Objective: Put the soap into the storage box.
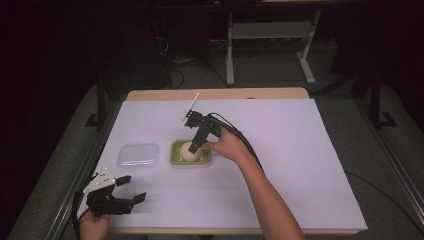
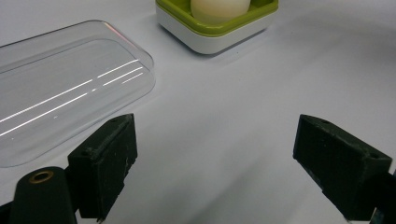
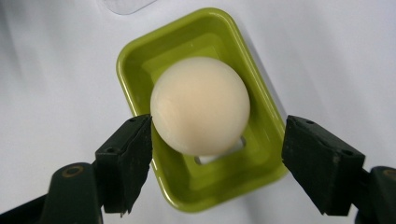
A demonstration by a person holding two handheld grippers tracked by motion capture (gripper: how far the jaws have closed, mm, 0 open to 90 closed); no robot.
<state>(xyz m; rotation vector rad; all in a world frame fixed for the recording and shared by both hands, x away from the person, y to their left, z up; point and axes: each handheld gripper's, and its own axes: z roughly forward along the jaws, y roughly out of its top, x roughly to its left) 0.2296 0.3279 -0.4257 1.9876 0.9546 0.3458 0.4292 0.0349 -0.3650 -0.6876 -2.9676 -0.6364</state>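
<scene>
Right gripper view: the right gripper (image 3: 217, 161), jaws spread and empty, hangs over a smooth, pale, likely slippery ball (image 3: 200, 105) in a green dish (image 3: 135, 63), best gripped across its widest part, while the left gripper (image 2: 215, 161) sits open beside a clear lid (image 2: 60, 88).

High view: looked forward and down from above, far off the green dish (image 1: 190, 159).
Left gripper view: sat low, facing the dish from nearby.
Right gripper view: looked steeply down, close over it.
Shared: the dish.

Dim lab: paper-covered table (image 1: 300, 165), floor cables (image 1: 172, 75)
</scene>
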